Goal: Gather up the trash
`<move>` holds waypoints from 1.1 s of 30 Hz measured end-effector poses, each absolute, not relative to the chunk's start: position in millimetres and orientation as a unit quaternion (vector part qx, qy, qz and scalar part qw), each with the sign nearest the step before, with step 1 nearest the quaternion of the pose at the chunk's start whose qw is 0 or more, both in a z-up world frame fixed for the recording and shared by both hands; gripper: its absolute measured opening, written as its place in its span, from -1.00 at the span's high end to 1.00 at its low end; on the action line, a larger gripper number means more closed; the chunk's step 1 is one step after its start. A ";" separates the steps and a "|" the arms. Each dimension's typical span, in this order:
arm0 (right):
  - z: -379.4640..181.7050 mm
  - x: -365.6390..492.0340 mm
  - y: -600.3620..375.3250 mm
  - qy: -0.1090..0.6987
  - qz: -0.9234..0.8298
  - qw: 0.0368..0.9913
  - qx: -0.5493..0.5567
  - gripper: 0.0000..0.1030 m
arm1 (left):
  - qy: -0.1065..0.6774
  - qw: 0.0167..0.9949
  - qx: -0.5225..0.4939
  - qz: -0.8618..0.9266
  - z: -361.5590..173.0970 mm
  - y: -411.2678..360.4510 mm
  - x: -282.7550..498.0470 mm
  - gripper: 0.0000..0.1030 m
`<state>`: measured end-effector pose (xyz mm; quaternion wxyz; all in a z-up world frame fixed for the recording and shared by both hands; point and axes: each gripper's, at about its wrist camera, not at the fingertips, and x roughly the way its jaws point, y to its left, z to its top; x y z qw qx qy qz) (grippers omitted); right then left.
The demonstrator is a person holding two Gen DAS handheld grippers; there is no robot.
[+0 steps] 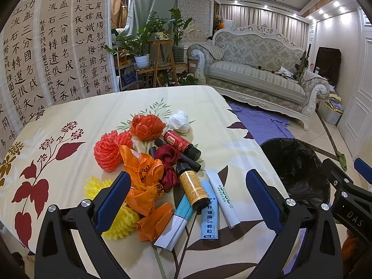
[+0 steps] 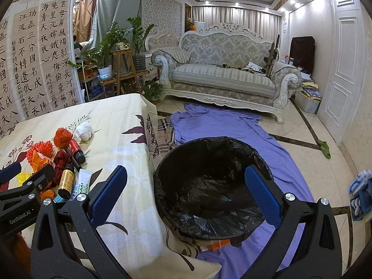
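Note:
A heap of trash lies on the floral tablecloth: an amber bottle, a red bottle, an orange plastic bag, a red net ball, a white crumpled wad, a yellow foam net and white-blue tubes. My left gripper stands open just above the near end of the heap, nothing between its fingers. My right gripper hangs open over the black-lined bin beside the table, holding nothing.
A purple sheet covers the floor under the bin. An ornate sofa stands behind, plants on a wooden stand at the back left. Calligraphy panels line the left wall. Green slippers lie on the tiles.

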<state>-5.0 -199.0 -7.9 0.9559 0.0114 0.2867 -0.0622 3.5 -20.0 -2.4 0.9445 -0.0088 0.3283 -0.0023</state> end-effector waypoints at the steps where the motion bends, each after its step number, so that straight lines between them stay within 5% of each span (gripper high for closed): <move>1: -7.6 -4.9 -198.9 0.286 -0.062 0.956 0.011 -0.92 | 0.329 0.944 -0.009 -0.003 -2.4 -19.4 3.6 -0.87; 33: -11.7 -3.7 -203.3 0.293 -0.064 0.954 0.016 -0.92 | 0.334 0.943 -0.010 -0.004 -9.7 -15.1 4.8 -0.87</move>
